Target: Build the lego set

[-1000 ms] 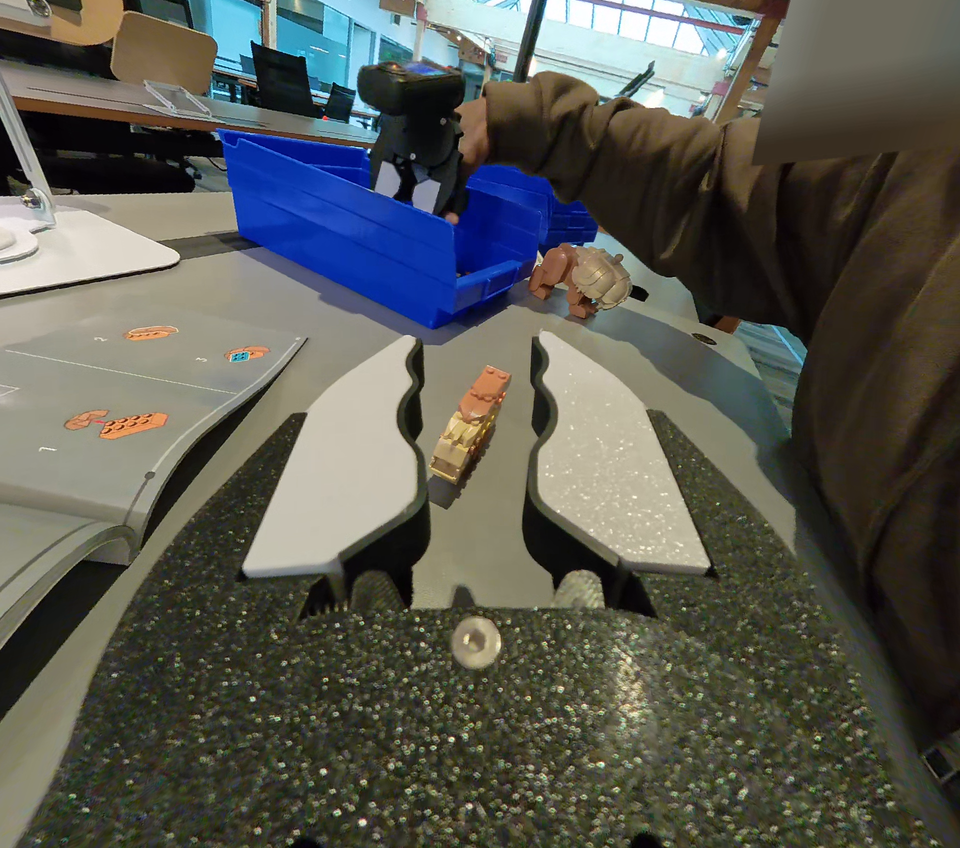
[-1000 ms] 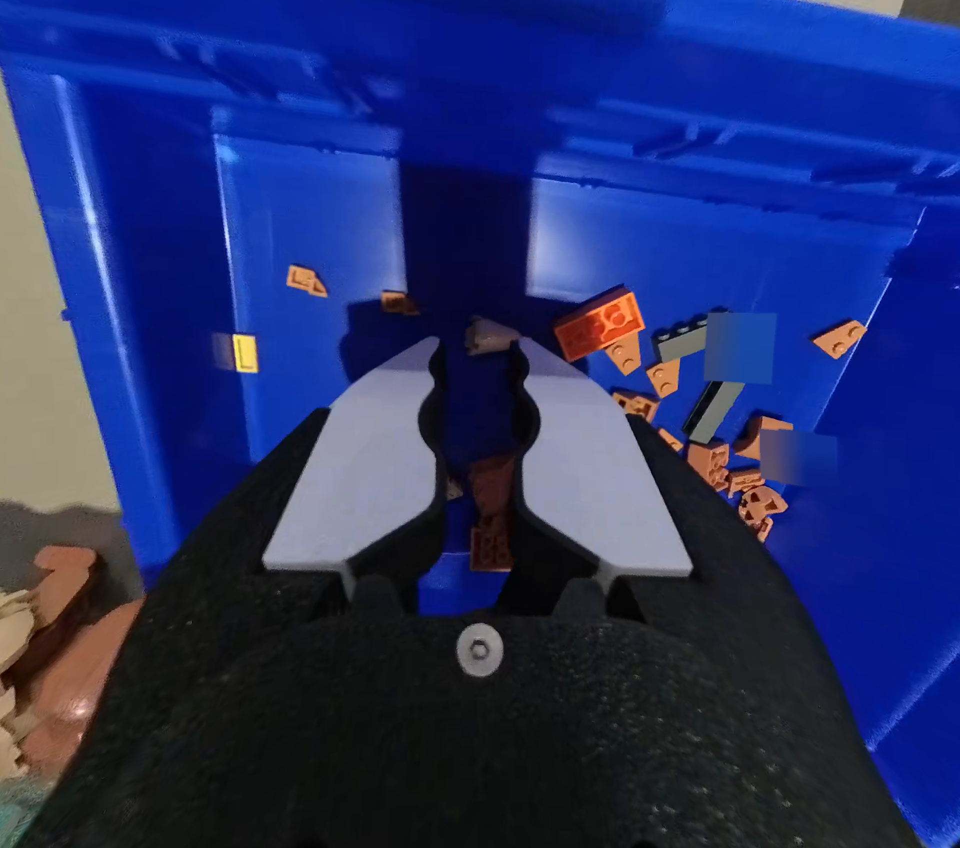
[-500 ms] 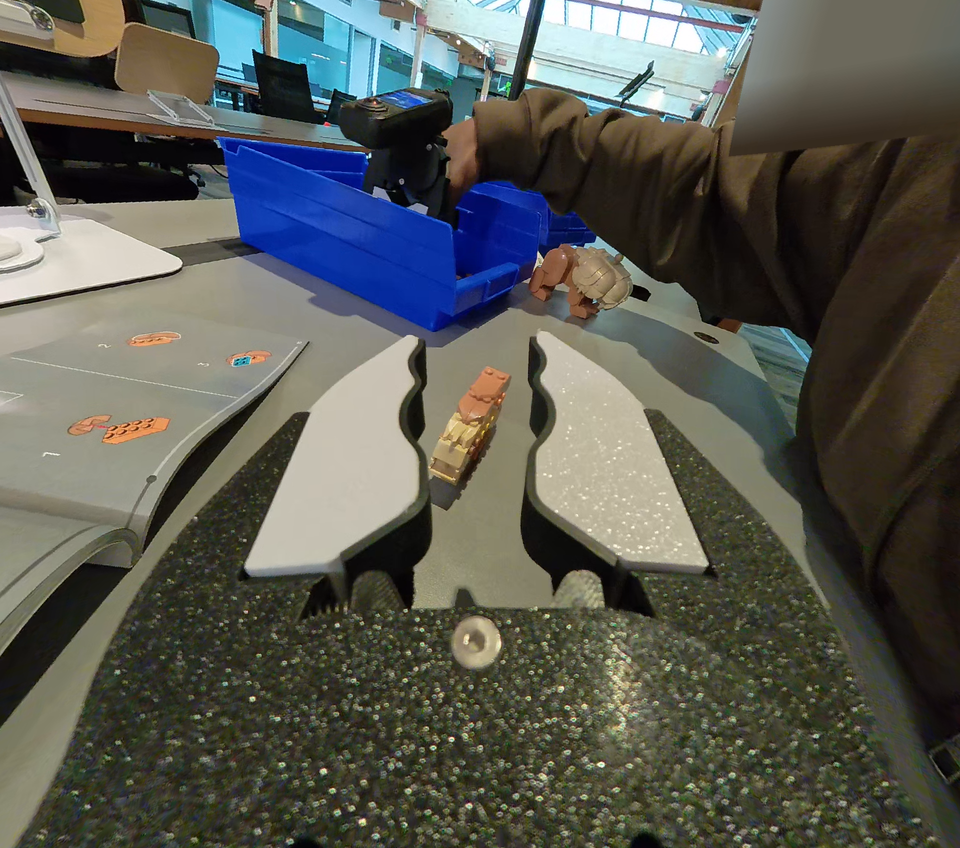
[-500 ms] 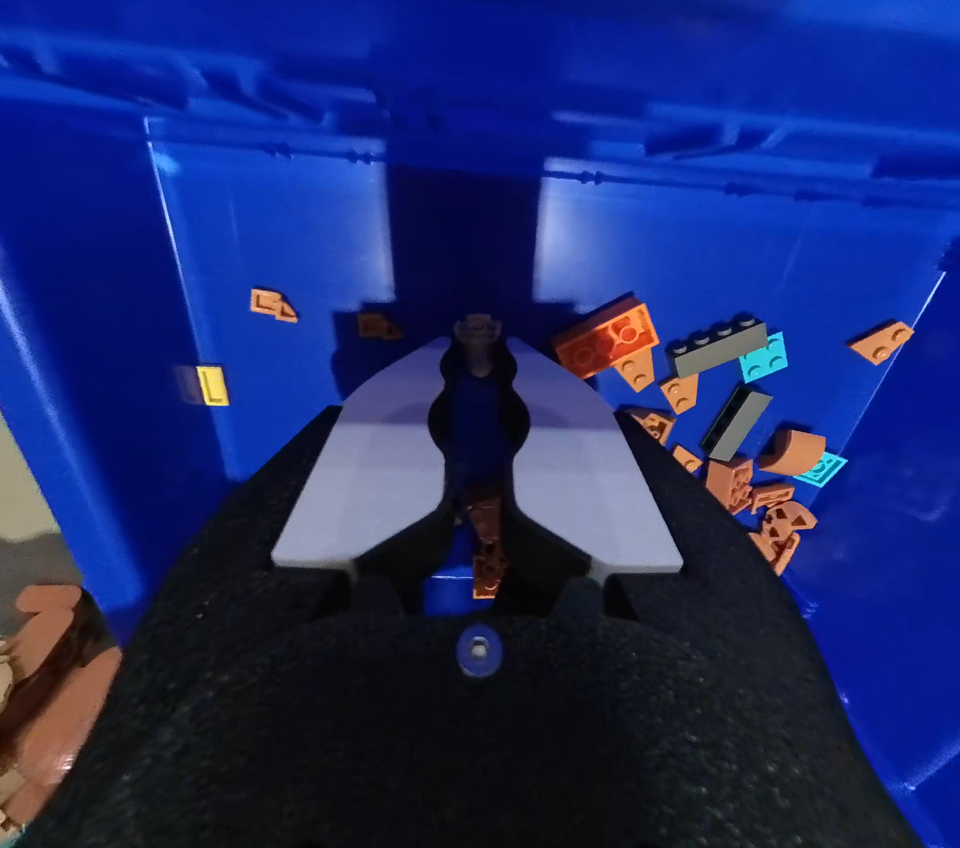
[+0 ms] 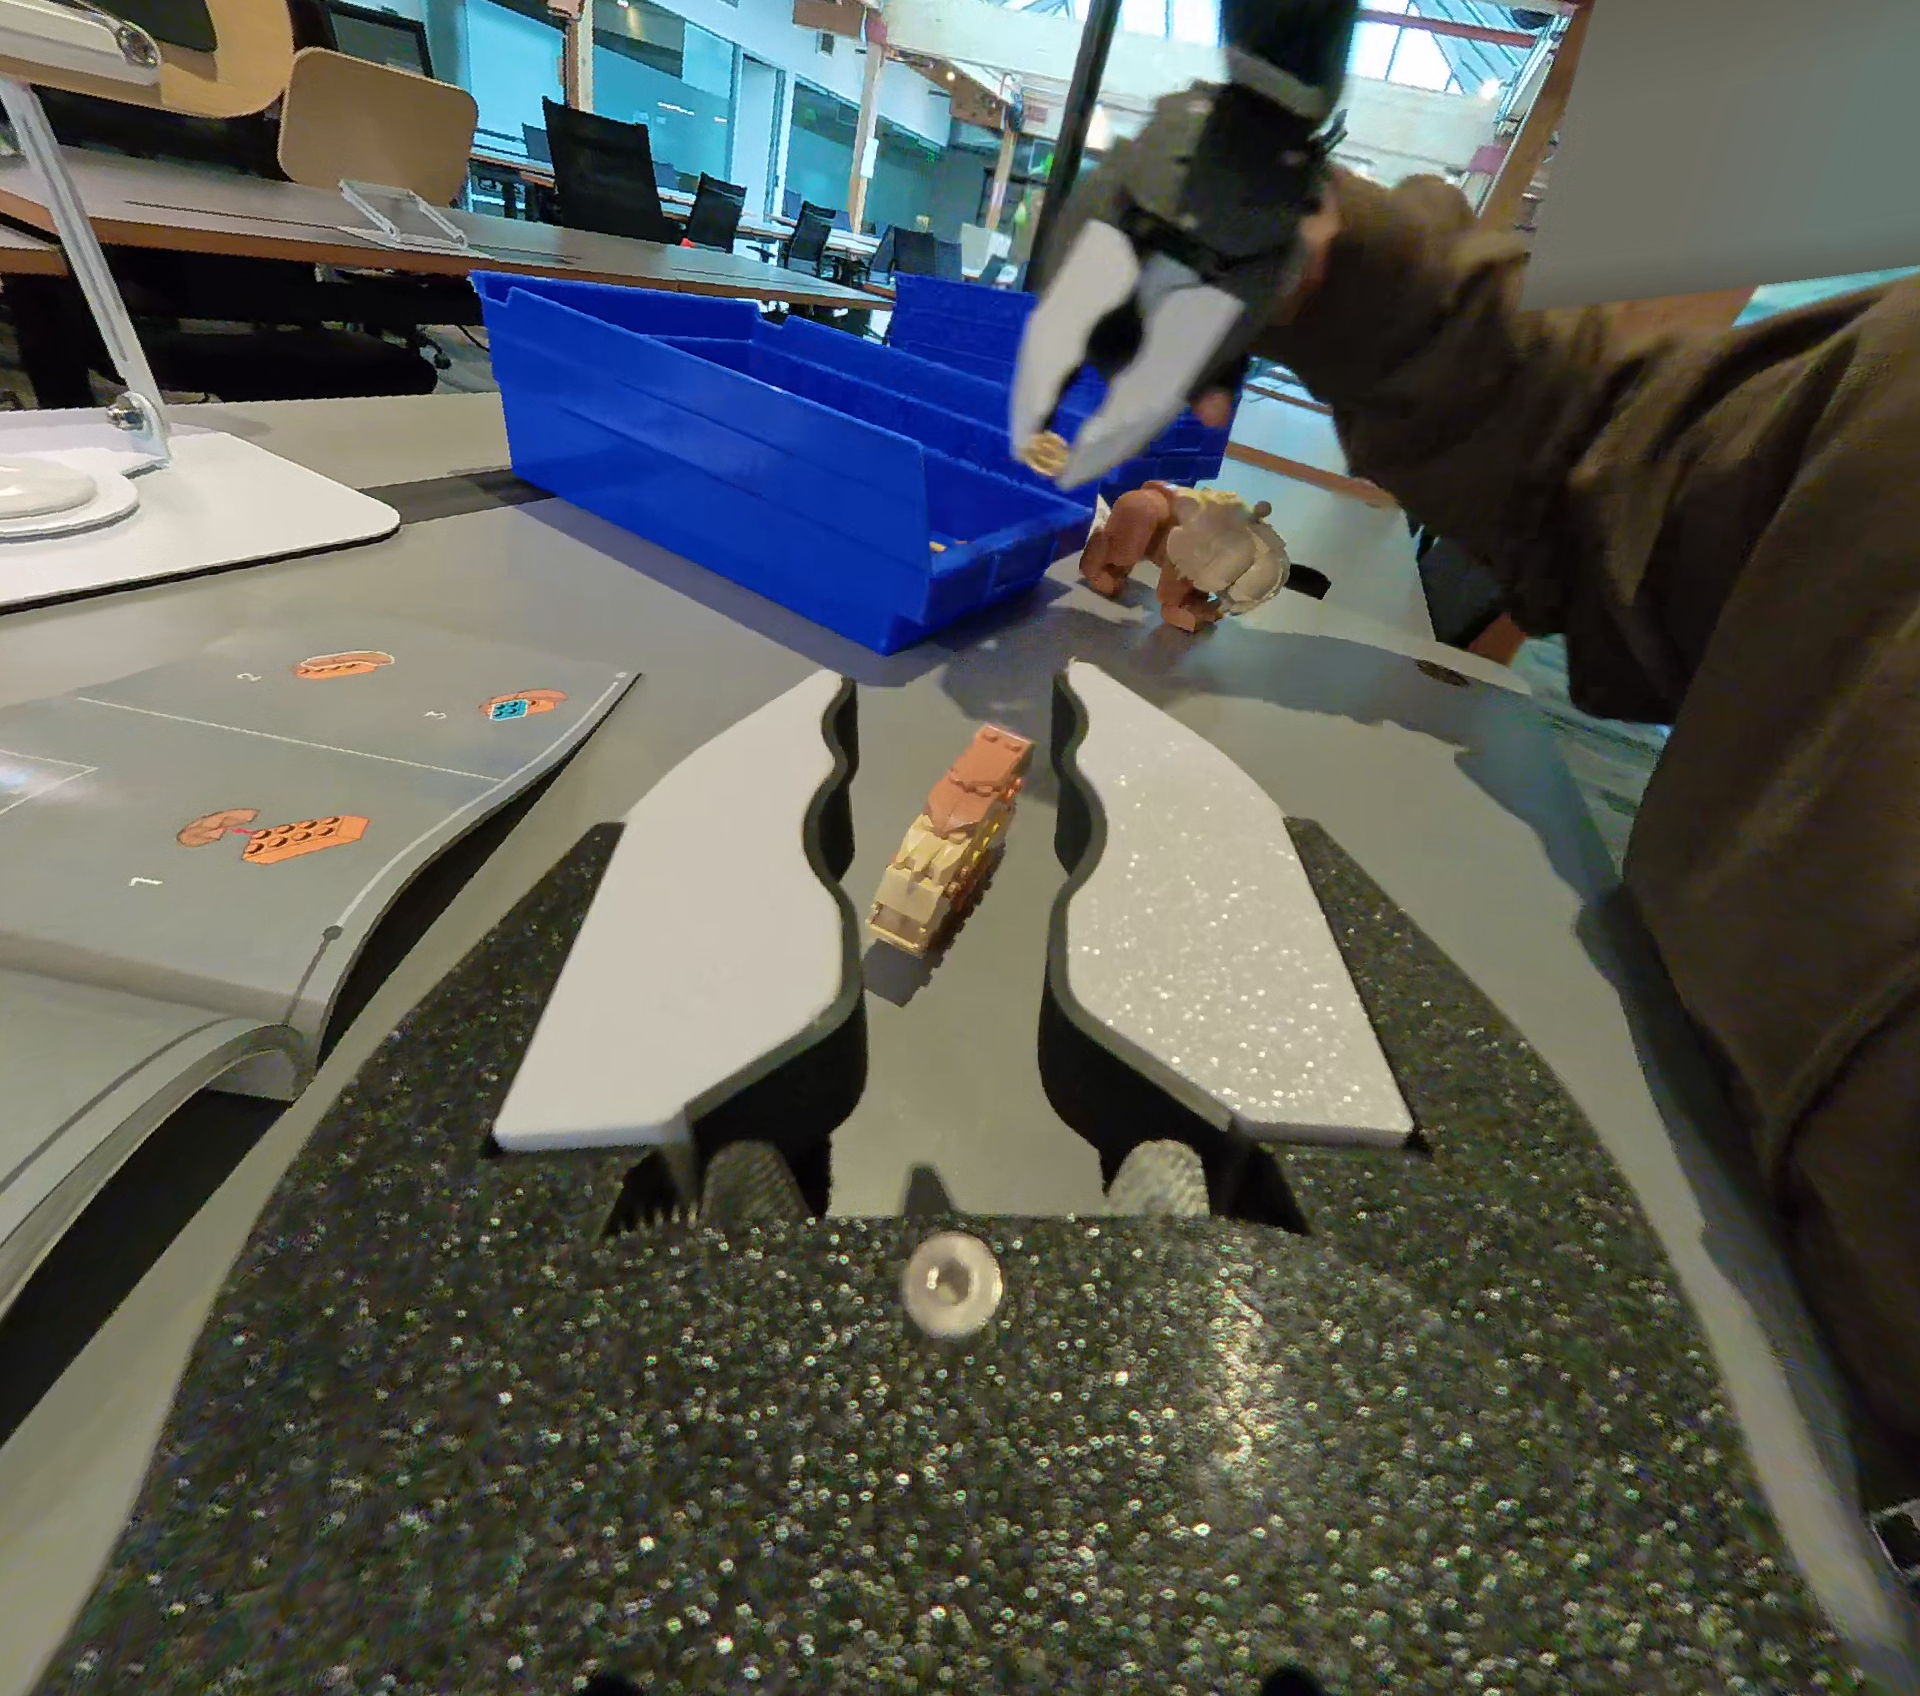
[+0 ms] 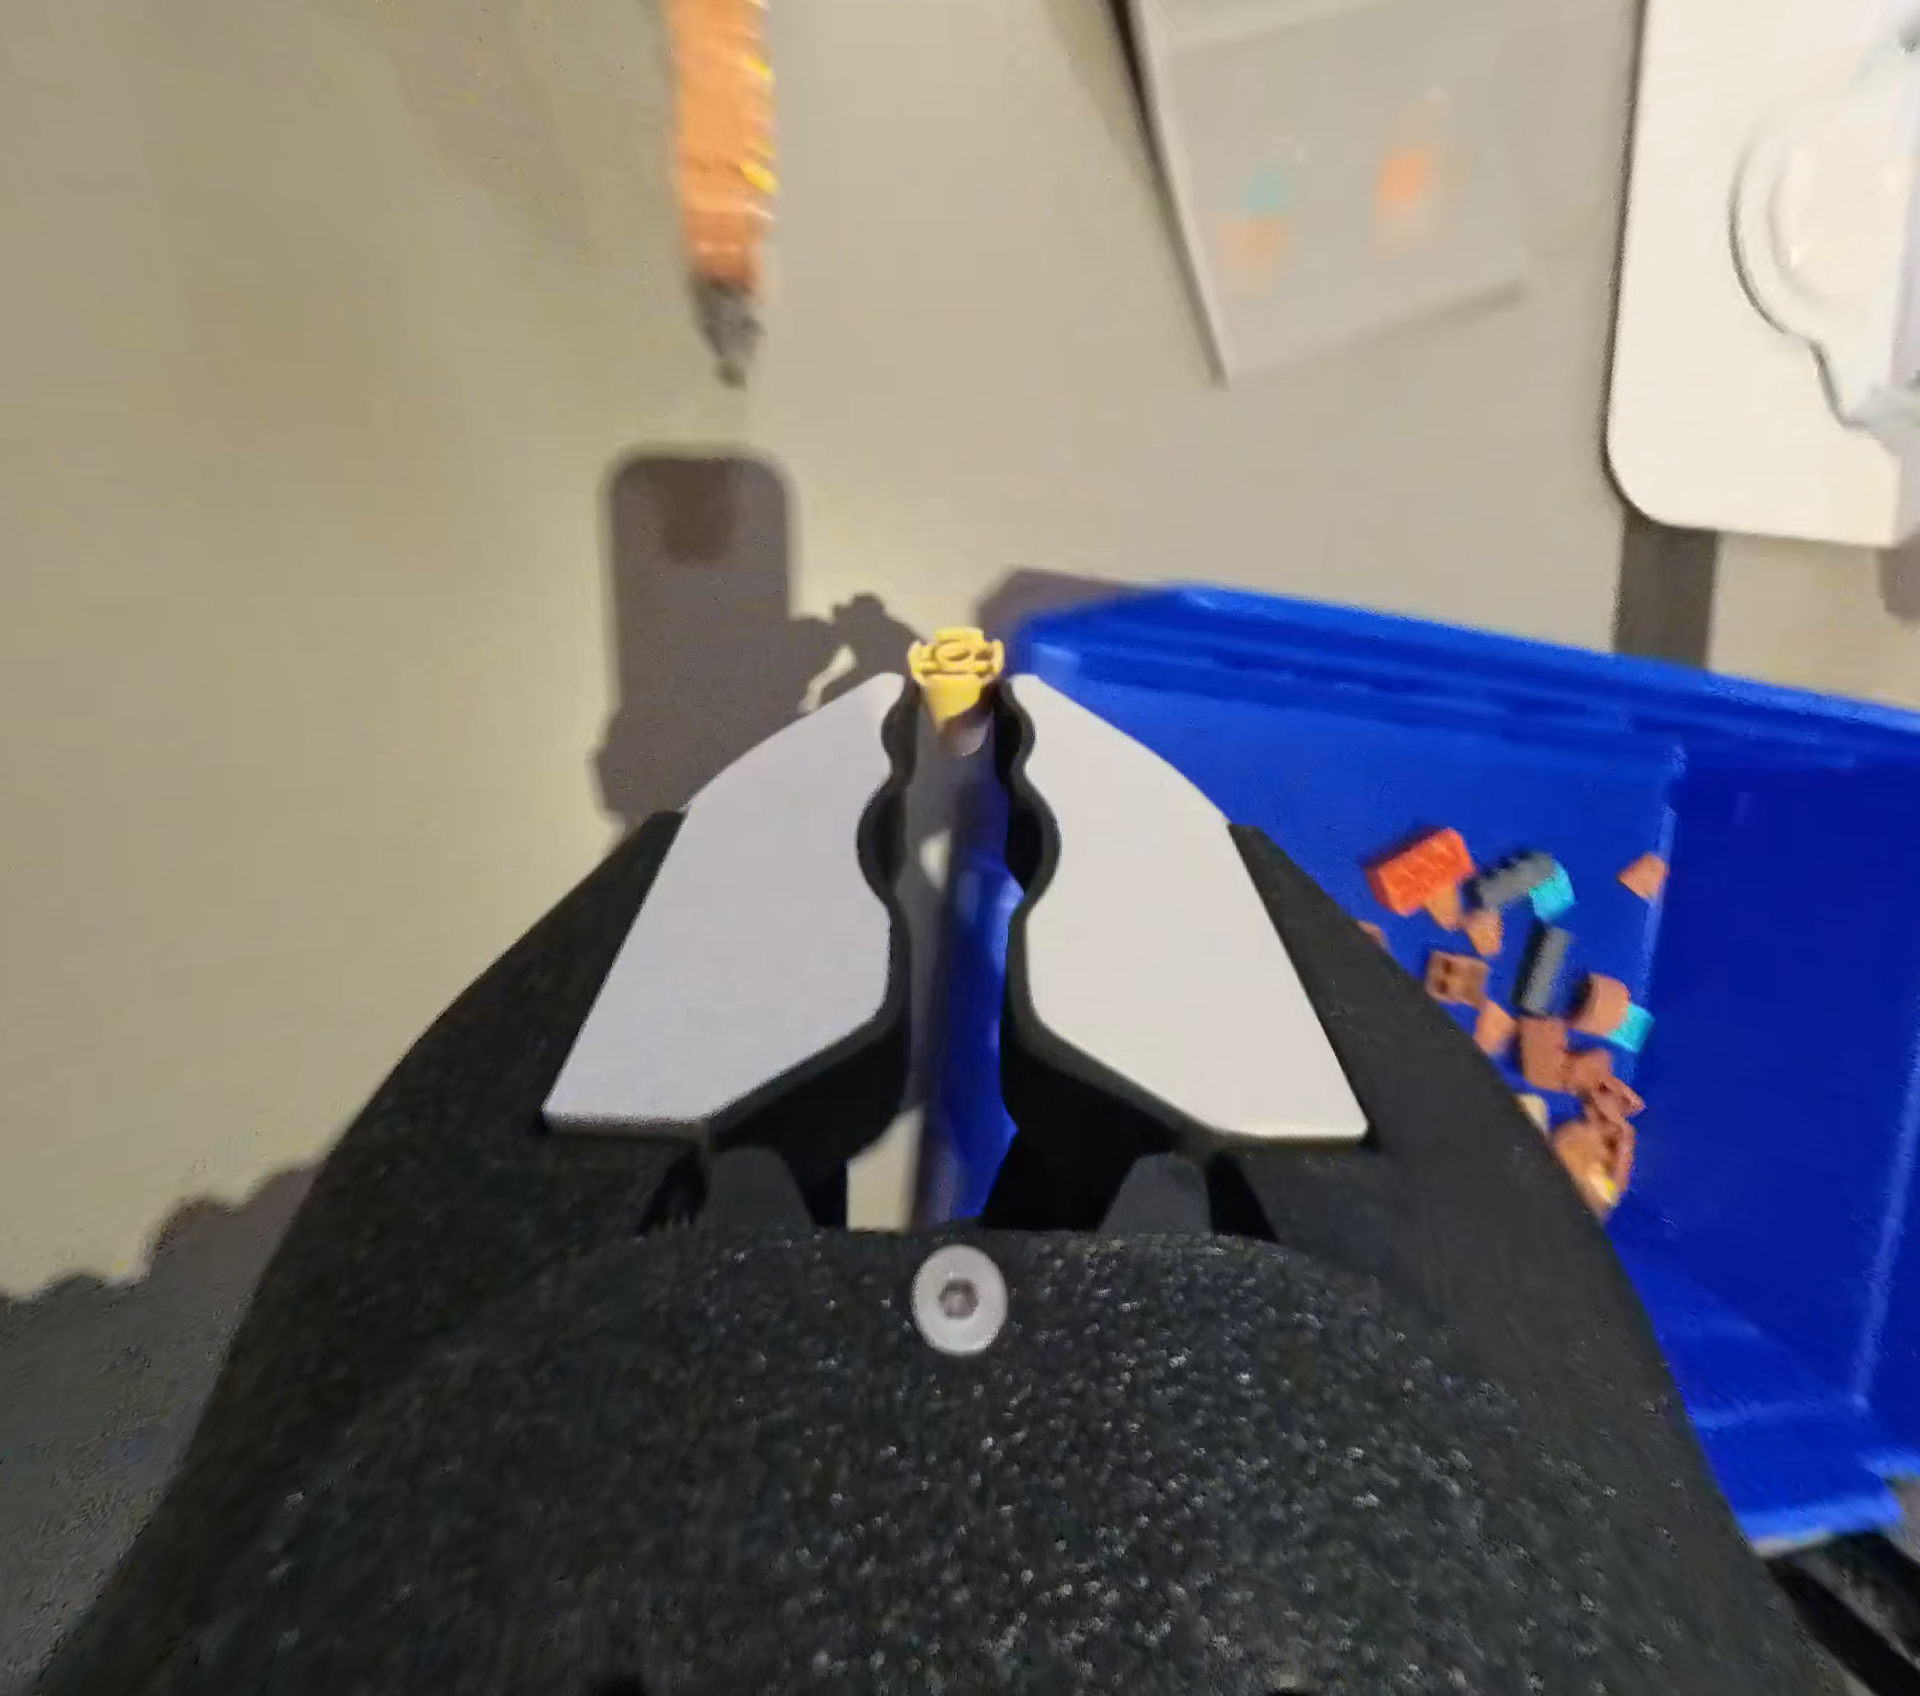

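Between the spread fingers of the left gripper [image 5: 951,805], low on the grey table [image 5: 727,607], a small tan and brown sub-assembly [image 5: 951,836] is lying loose, touched by neither finger; that gripper is standing wide open and gripping nothing. Just beyond and to the left, an instruction booklet [image 5: 260,815] is lying open. Farther off, the right gripper [image 6: 954,690] is hanging in the air above the near end of the blue bin [image 5: 748,462], its fingers drawn nearly together and pinching a tiny yellow round piece [image 6: 954,675] at the very tips. That piece is looking light, hard and smooth, so it is probably apt to twist or pop out of so shallow a pinch; squeezing it across its flat sides seems safest. The sub-assembly is likely stiff but only press-fitted, so taking it by its long sides should be kinder than pressing on its ends. Behind the bin a brown and cream model animal [image 5: 1195,545] is standing, and loose orange, grey and teal bricks [image 6: 1538,981] are lying in the bin.
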`<state>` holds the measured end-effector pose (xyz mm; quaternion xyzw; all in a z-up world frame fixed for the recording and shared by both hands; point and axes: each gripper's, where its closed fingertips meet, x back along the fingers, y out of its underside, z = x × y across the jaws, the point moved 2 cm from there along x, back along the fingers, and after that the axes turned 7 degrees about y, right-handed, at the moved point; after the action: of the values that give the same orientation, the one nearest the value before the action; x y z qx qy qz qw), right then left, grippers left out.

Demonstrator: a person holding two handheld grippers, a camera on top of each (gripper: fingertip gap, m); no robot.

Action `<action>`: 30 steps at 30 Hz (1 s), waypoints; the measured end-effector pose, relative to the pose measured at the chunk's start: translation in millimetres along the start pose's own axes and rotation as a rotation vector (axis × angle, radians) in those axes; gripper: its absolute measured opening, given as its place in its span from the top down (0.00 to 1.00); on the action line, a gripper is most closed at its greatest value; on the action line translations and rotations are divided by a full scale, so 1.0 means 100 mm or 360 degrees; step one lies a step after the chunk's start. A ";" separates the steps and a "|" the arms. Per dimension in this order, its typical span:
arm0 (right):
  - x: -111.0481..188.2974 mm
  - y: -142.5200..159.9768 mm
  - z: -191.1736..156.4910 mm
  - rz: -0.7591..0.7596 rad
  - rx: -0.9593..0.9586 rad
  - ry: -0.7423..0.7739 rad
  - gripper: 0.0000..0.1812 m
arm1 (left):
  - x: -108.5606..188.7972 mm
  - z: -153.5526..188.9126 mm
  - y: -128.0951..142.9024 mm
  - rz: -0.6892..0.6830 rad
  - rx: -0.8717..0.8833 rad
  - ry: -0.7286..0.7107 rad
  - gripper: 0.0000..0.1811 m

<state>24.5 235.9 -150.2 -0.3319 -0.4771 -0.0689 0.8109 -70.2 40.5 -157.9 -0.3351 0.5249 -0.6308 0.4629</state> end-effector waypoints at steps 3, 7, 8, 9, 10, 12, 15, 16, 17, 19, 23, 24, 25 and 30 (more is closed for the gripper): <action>-0.19 -0.15 -0.63 -0.0006 0.0020 -0.0041 0.92 | -0.02 0.02 0.02 -0.0017 0.0008 0.0001 0.81; -0.56 -0.17 -1.12 -0.0043 -0.0088 -0.0143 0.92 | -0.03 0.04 0.03 -0.0026 0.0009 0.0009 0.81; -0.62 -0.17 -1.17 -0.0044 -0.0118 -0.0158 0.92 | -0.03 0.04 0.03 -0.0027 0.0006 0.0008 0.81; -0.66 -0.17 -1.20 -0.0048 -0.0141 -0.0170 0.92 | -0.03 0.04 0.03 -0.0026 0.0005 0.0007 0.81; -0.69 -0.15 -1.22 -0.0057 -0.0156 -0.0183 0.92 | -0.03 0.04 0.03 -0.0025 0.0007 0.0006 0.81; -0.74 -0.13 -1.24 -0.0070 -0.0173 -0.0210 0.92 | -0.02 0.04 0.03 -0.0024 0.0015 0.0007 0.81; -0.78 -0.14 -1.22 -0.0040 -0.0230 -0.0245 0.92 | -0.02 0.04 0.03 -0.0026 0.0021 0.0010 0.81; -0.78 -0.14 -1.21 -0.0037 -0.0235 -0.0245 0.92 | -0.02 0.04 0.03 -0.0026 0.0021 0.0010 0.81; -0.79 -0.14 -1.20 -0.0033 -0.0235 -0.0242 0.91 | -0.02 0.04 0.03 -0.0026 0.0021 0.0012 0.81; -0.78 -0.15 -1.18 -0.0013 -0.0248 -0.0247 0.88 | -0.02 0.04 0.03 -0.0026 0.0022 0.0015 0.81; -0.69 -0.17 -1.11 0.0062 -0.0291 -0.0240 0.84 | -0.02 0.03 0.03 -0.0025 0.0038 0.0018 0.81; -0.65 -0.18 -1.08 0.0079 -0.0296 -0.0234 0.83 | -0.02 0.03 0.03 -0.0023 0.0043 0.0018 0.81; -0.59 -0.17 -1.05 0.0095 -0.0296 -0.0228 0.82 | -0.02 0.03 0.03 -0.0021 0.0047 0.0019 0.81; -0.18 -0.07 -0.66 0.0121 -0.0262 -0.0084 0.80 | -0.02 0.03 0.03 -0.0018 0.0057 0.0023 0.81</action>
<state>59.5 186.8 -183.1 -0.4169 -0.4781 -0.0681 0.7700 -66.5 41.5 -159.8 -0.3251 0.5149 -0.6451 0.4615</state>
